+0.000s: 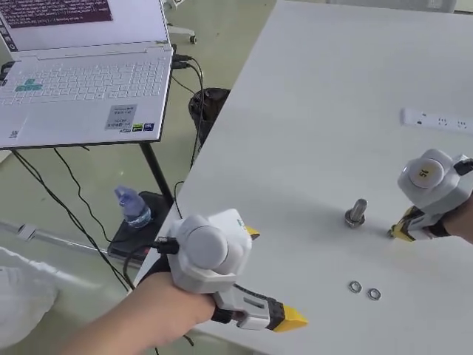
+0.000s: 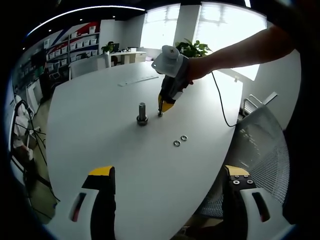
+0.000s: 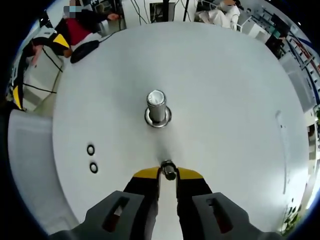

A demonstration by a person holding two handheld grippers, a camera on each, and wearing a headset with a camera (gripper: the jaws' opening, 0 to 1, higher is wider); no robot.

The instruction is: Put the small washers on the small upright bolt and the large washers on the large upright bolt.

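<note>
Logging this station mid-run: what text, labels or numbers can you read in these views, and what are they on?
Nothing can be read clearly.
On the laptop screen: lines of text, too small.
On the laptop stickers: print, blurred.
On the power strip: small marks, unreadable.
On the right tool, closed on the small bolt: a yellow mark on its housing, unreadable.
</note>
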